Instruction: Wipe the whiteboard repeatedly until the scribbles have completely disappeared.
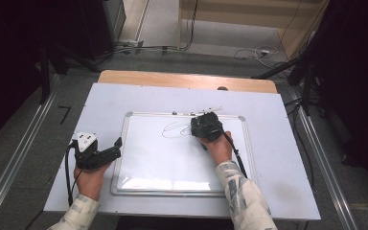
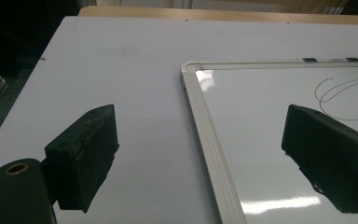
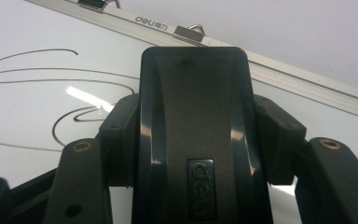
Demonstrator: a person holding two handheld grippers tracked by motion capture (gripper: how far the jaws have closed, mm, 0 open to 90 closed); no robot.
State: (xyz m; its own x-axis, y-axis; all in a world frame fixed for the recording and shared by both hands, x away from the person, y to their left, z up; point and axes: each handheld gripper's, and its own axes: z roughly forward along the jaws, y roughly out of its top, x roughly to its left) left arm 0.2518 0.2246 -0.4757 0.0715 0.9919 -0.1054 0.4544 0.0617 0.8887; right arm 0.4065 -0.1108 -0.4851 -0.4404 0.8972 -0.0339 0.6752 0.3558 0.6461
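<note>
We find the left tongs point(image 1: 118, 142) spread wide, nothing between them, straddling the left frame of the whiteboard point(image 1: 139, 163) on the counter point(image 1: 278, 143). Toward the board's upper right, the right tongs point(image 1: 206, 125) clamp a black eraser point(image 3: 193, 130), which sits on the board beside the pen scribbles point(image 1: 175, 129).

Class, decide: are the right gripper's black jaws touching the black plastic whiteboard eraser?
Touching. In the right gripper view, the right gripper has both jaws pressed flat against the sides of the black plastic eraser, no gap showing, above the whiteboard.
</note>
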